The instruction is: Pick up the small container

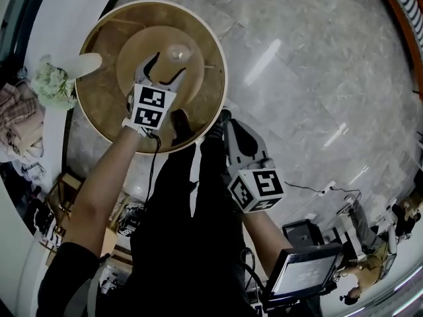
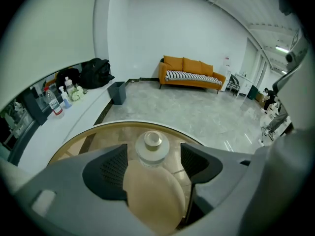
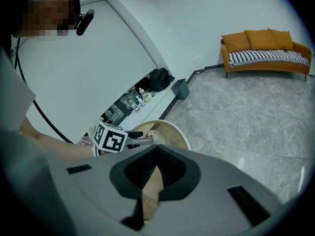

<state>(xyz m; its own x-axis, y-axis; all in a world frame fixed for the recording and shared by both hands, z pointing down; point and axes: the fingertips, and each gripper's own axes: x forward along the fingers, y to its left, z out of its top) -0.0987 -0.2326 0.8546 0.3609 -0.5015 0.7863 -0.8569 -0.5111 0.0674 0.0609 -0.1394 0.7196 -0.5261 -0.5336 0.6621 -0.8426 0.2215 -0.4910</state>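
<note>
The small container, a clear jar with a pale lid, stands upright near the middle of a round glass table with a tan wooden base. My left gripper reaches over the table and is open. In the left gripper view the container stands between the two fingertips, with a gap on either side and neither pad touching it. My right gripper hangs off the table's near right edge. Its fingers meet at the tips, with nothing between them, and it looks across at the table.
A white counter at the left carries flowers and bottles. A white rounded object lies at the table's left rim. A dark bin and an orange sofa stand across the marble floor. A screen and a seated person are at lower right.
</note>
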